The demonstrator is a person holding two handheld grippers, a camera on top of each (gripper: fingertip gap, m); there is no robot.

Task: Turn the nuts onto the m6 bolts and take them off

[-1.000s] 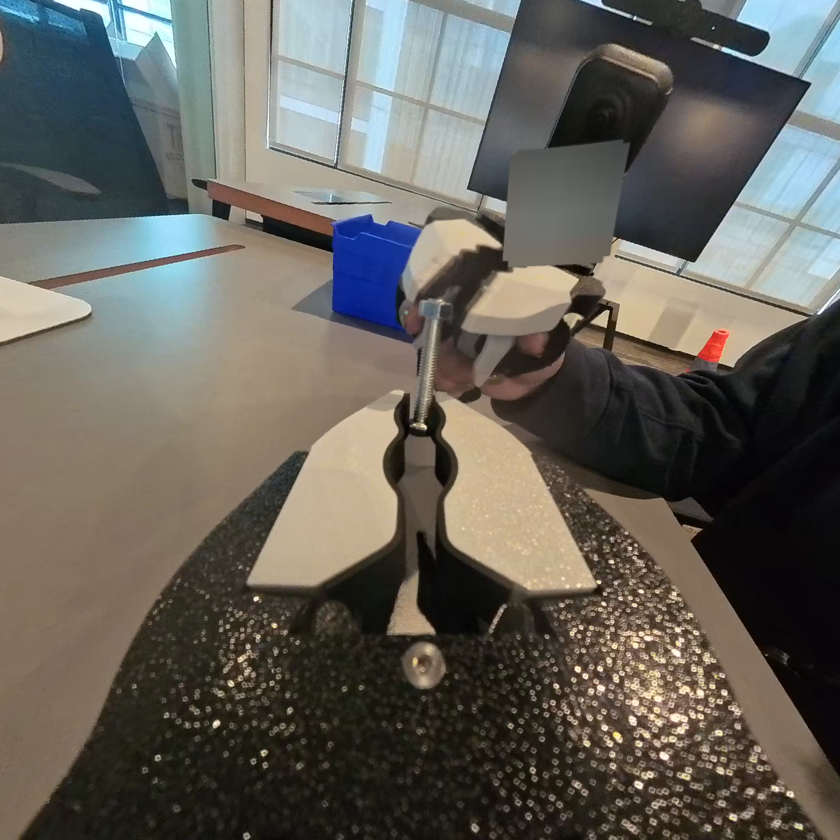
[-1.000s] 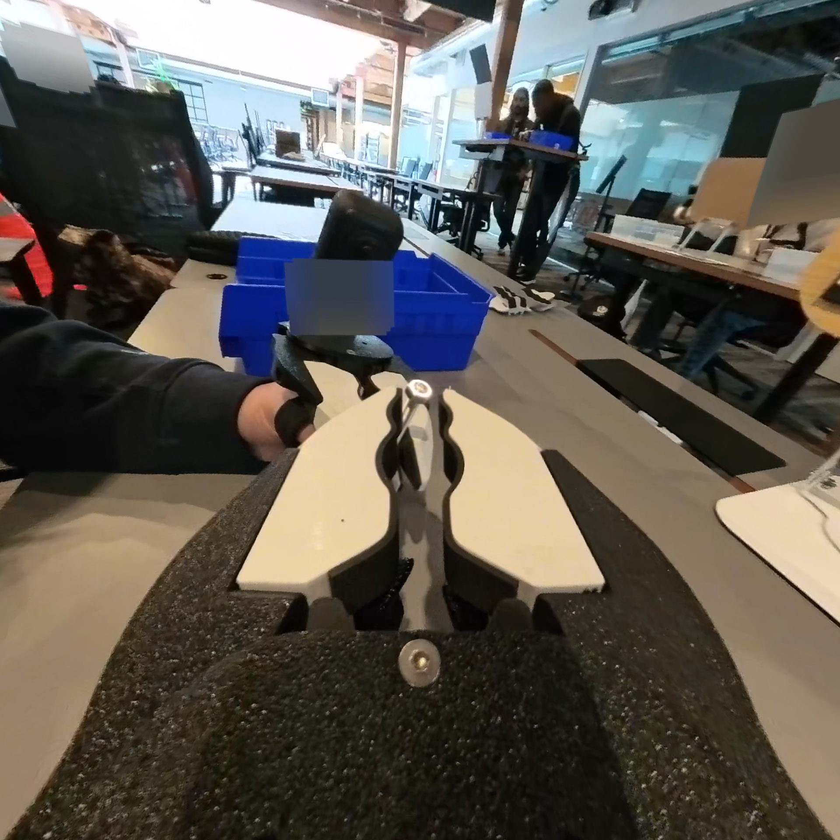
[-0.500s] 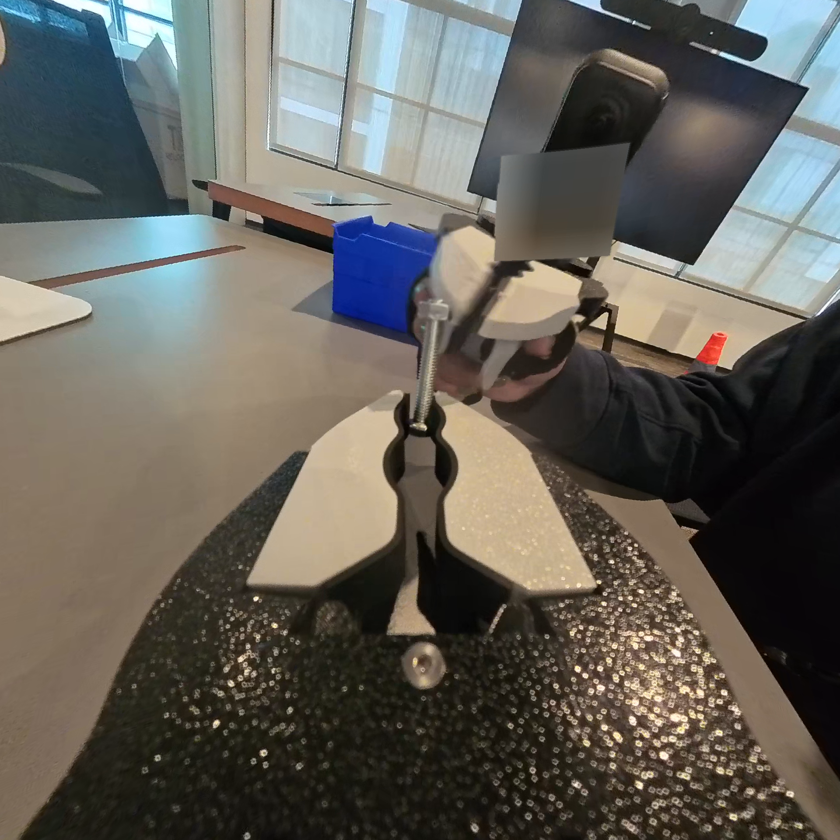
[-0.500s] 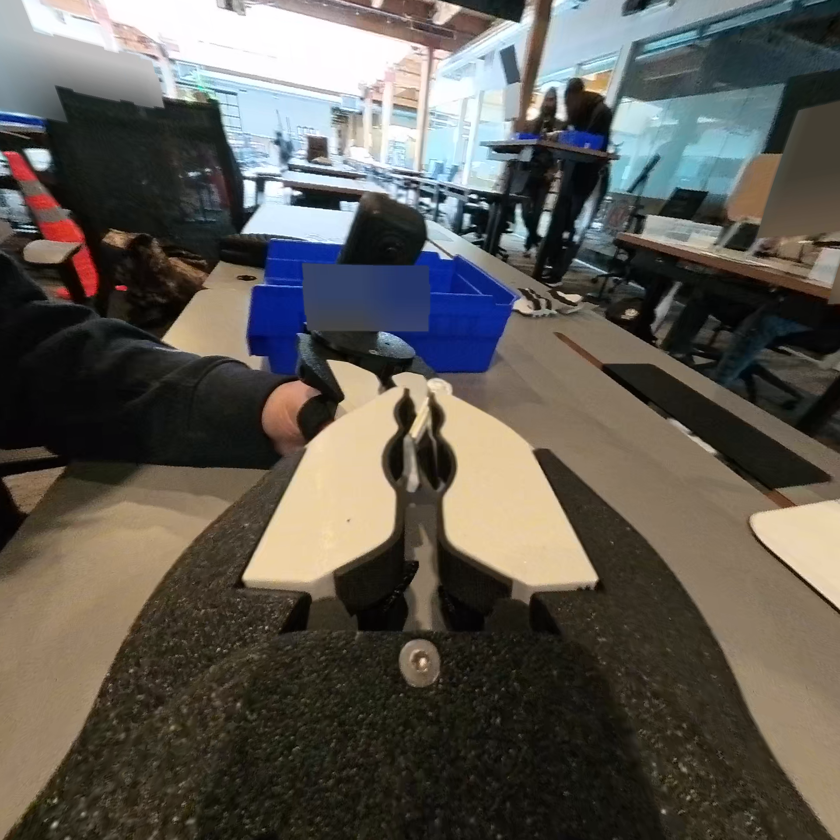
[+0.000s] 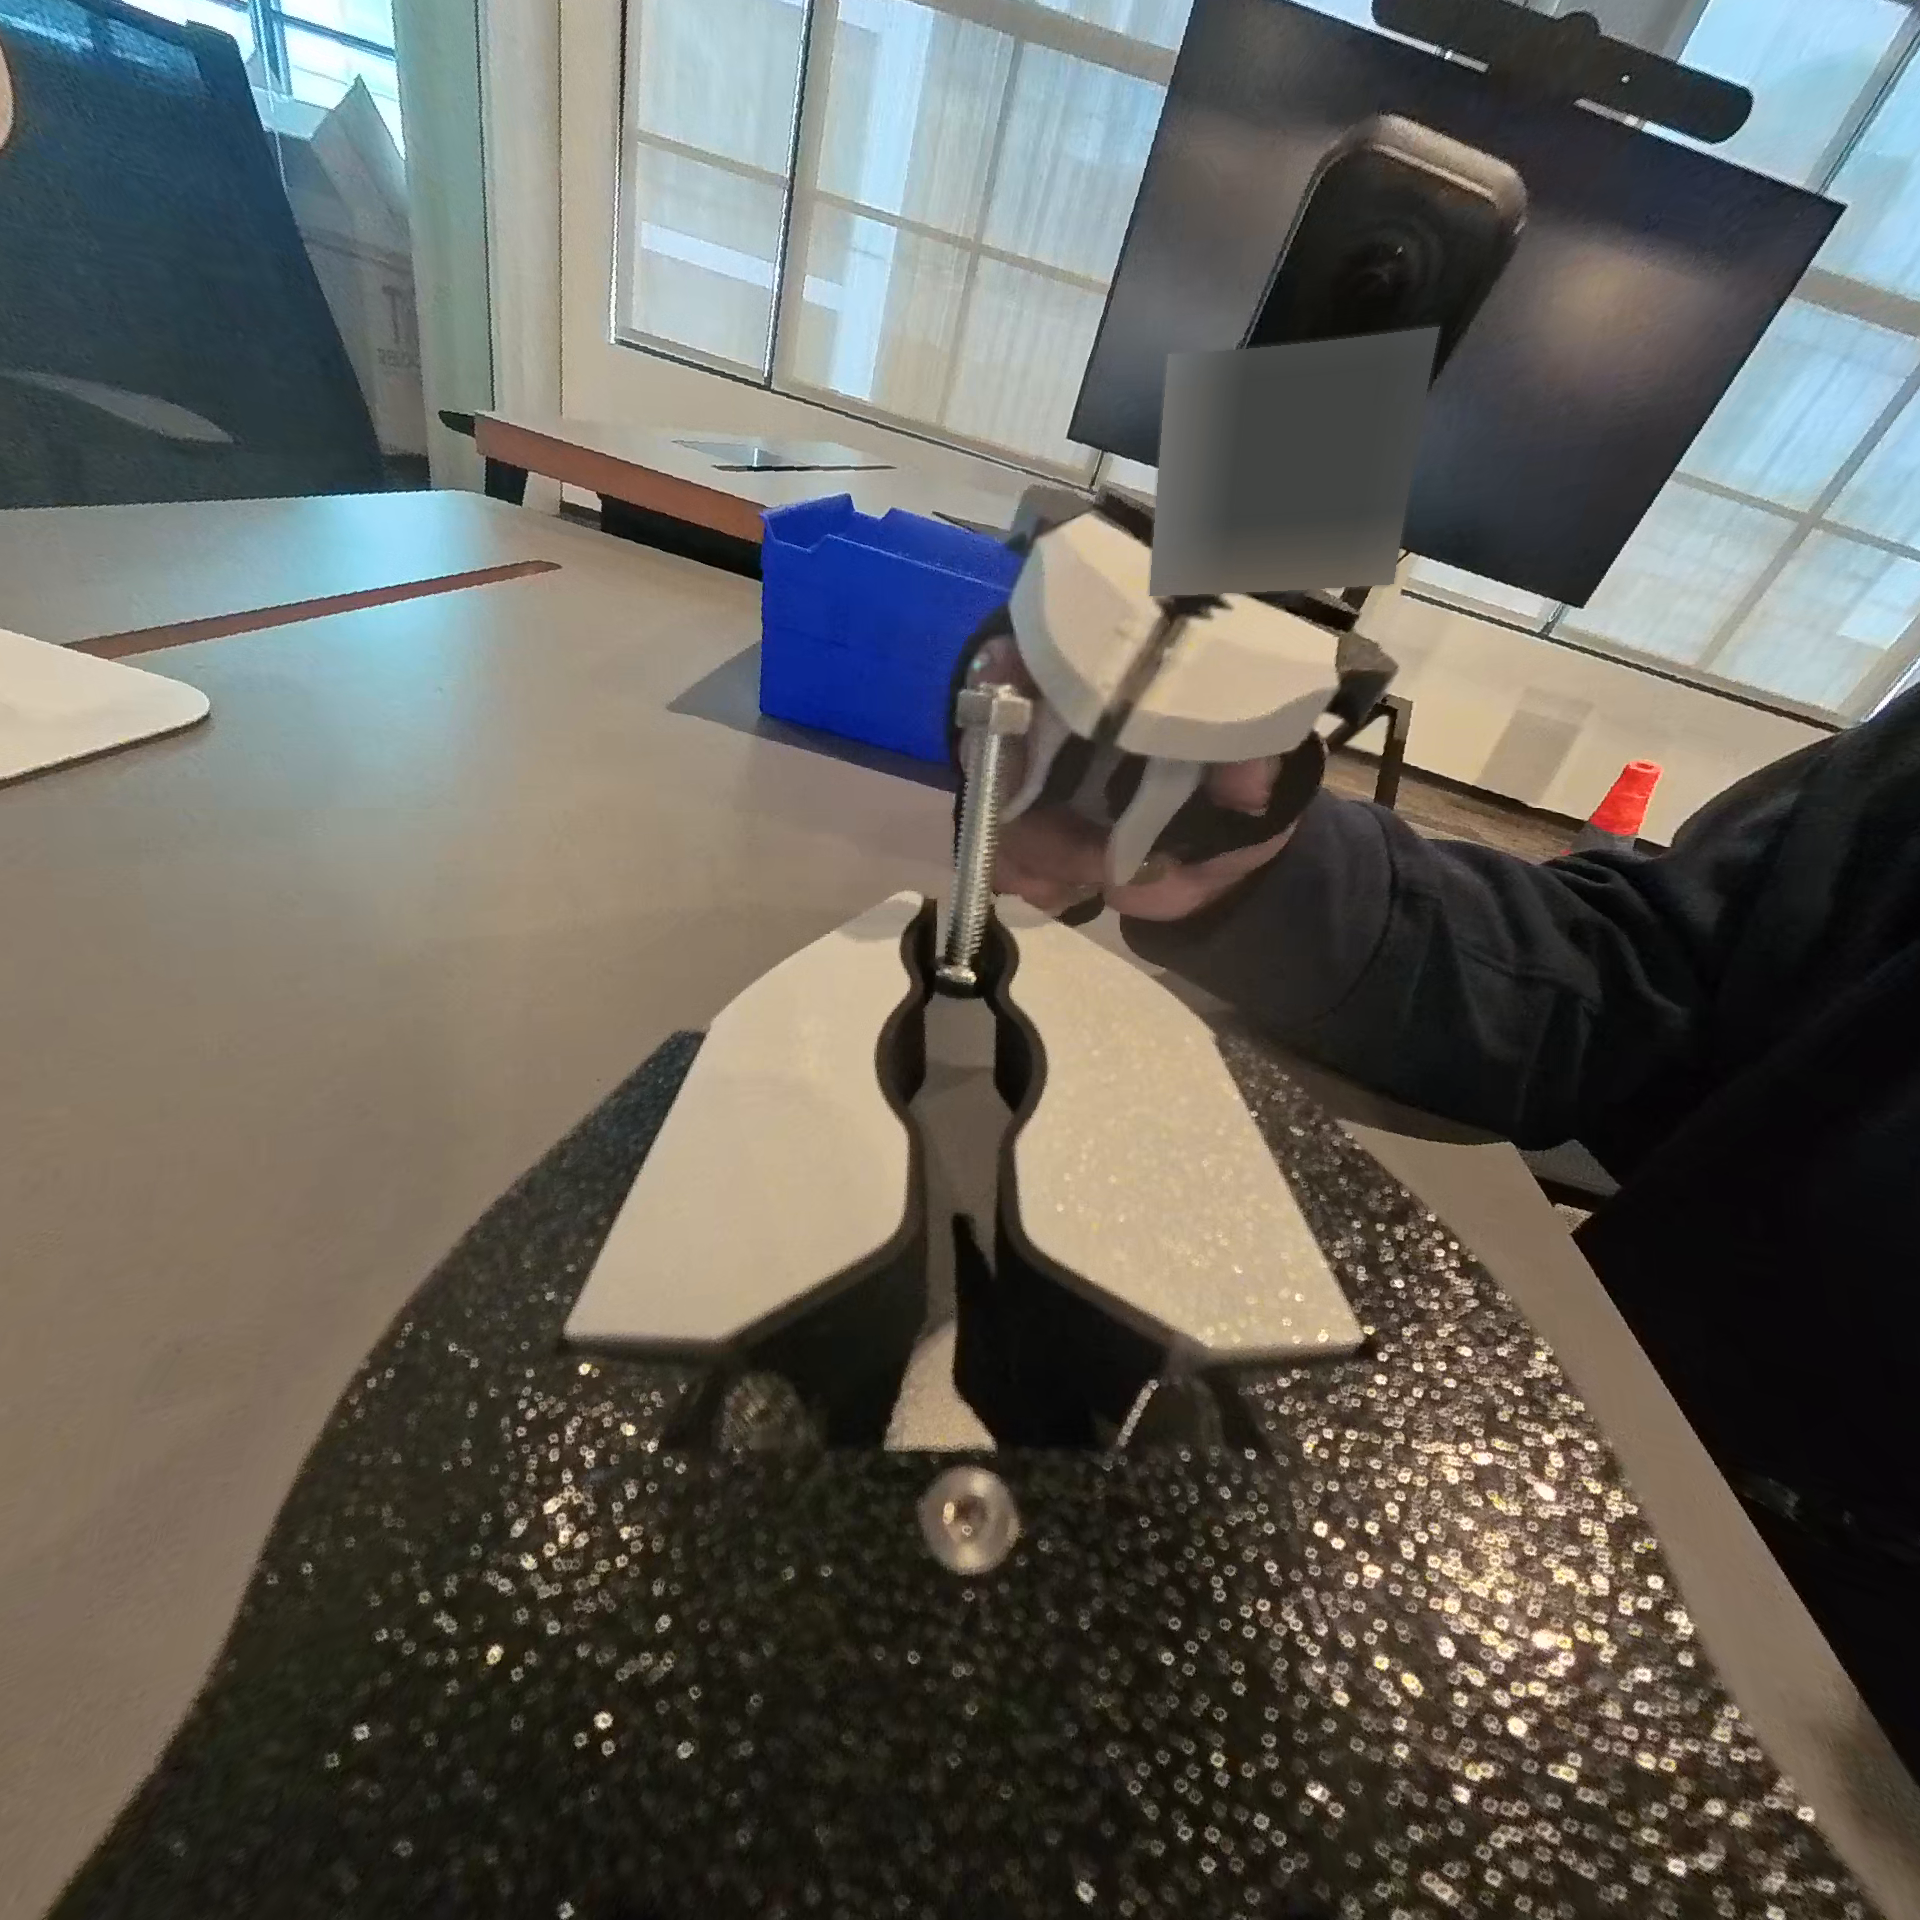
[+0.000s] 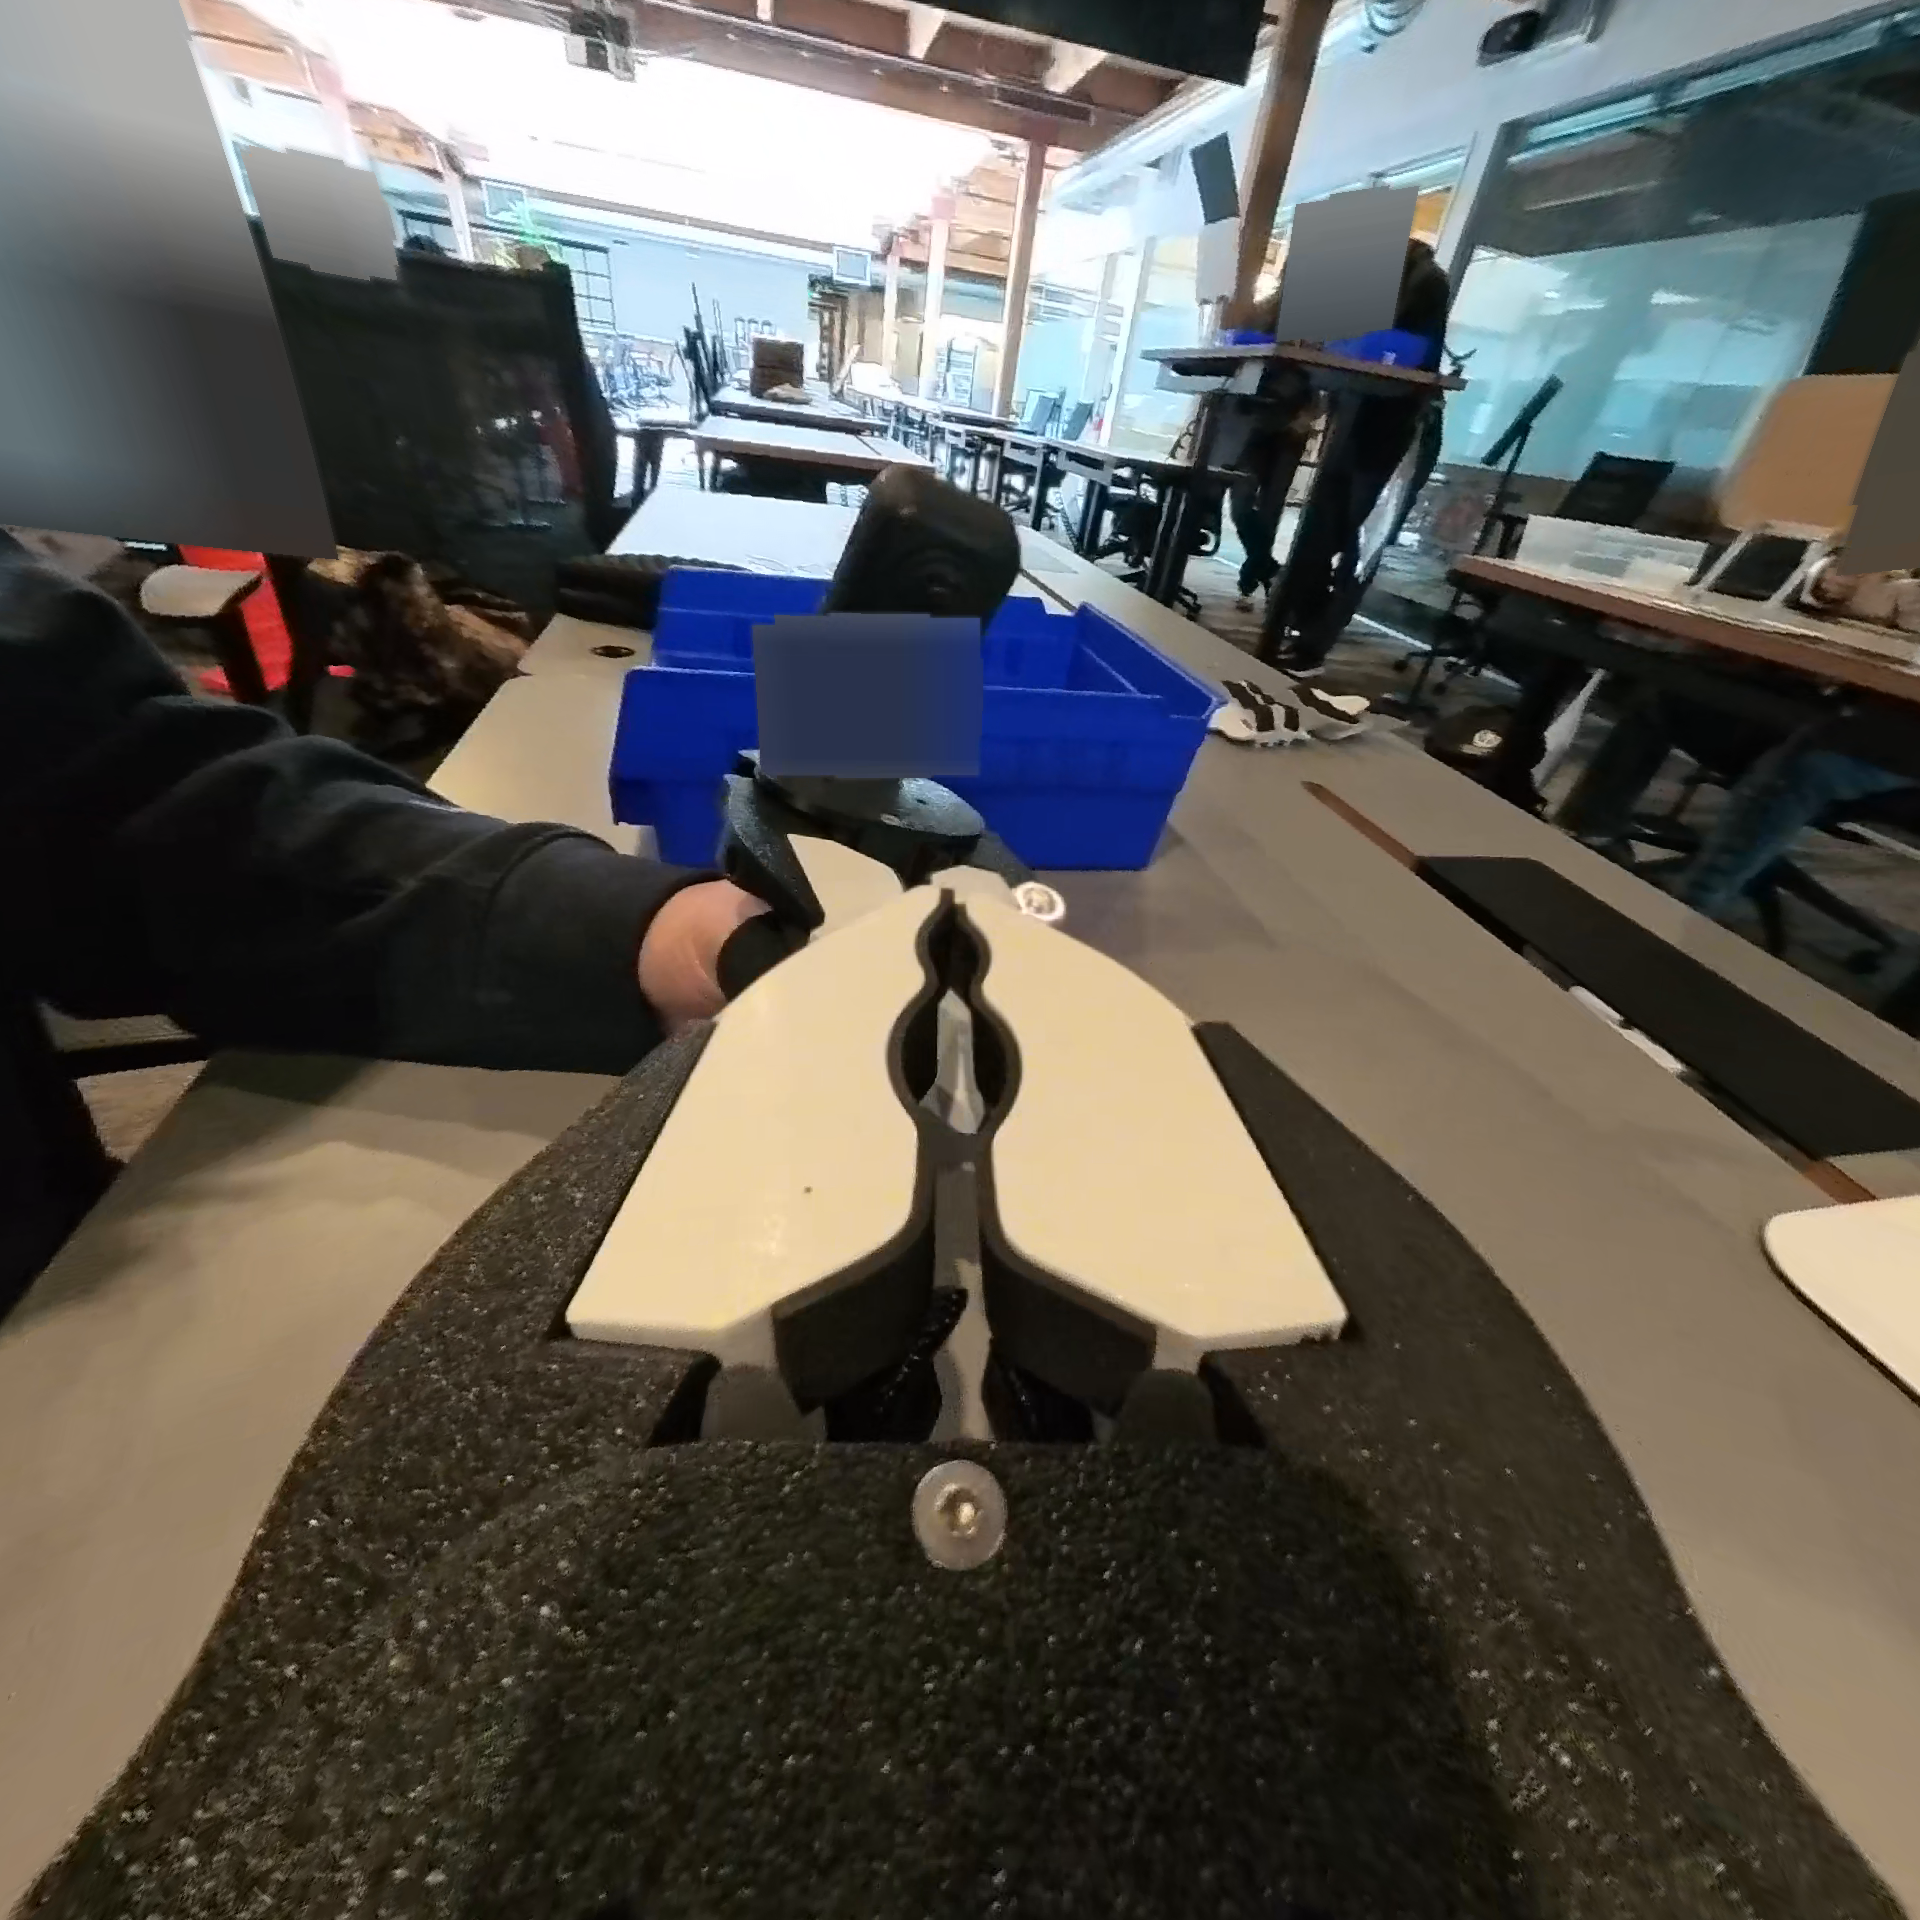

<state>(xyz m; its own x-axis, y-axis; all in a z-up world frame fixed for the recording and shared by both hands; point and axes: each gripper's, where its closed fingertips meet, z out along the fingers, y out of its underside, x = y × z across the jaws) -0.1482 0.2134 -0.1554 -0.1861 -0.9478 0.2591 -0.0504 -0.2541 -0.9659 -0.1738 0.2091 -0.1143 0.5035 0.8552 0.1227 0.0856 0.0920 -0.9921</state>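
Observation:
My left gripper (image 5: 956, 935) is shut on the head end of a silver threaded bolt (image 5: 977, 831), which stands tilted upward over the grey table (image 5: 416, 831). A silver nut (image 5: 992, 713) sits at the bolt's top end. My right gripper (image 5: 1127, 681) is just right of the nut, rolled to one side, and not around it. In the right wrist view my right gripper (image 6: 951, 920) is shut with nothing between its jaws. There the nut (image 6: 1039, 902) shows just beyond its right fingertip. The left gripper's black body (image 6: 862, 821) lies behind, its fingertips hidden.
A blue bin (image 5: 873, 644) stands on the table behind the grippers and also shows in the right wrist view (image 6: 1091, 769). A white pad (image 6: 1860, 1288) and a black mat (image 6: 1662, 966) lie to the right. A dark monitor (image 5: 1558, 312) stands behind. People stand at a far desk (image 6: 1340, 416). There is about 5 cm between the tips of the two grippers.
My right gripper has come off the nut, rolled and shifted to the right of the bolt's top, and its jaws have closed together. The left gripper and bolt have stayed put.

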